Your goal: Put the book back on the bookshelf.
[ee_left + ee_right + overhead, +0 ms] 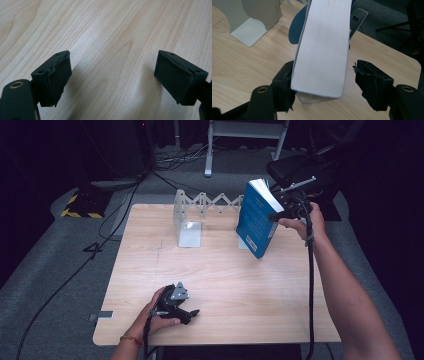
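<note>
The right gripper (276,217) is at the far right part of the table (225,285), held up above the surface by the person's right hand (306,221). In the right gripper view its jaws stand on both sides of the page edge of a blue book (323,47). The left pad touches the book, but between the book and the right pad a gap is visible, so the jaws are spread and not pressed on it. The book stands tilted, its top leaning toward the gripper, its lower end on the wood near a metal bookend (189,222). A folding zigzag rack (210,201) stretches behind them.

The left gripper (192,314) is near the front edge of the table, low over the wood, in the left hand (157,312). Its jaws are wide apart with bare wood between them.
</note>
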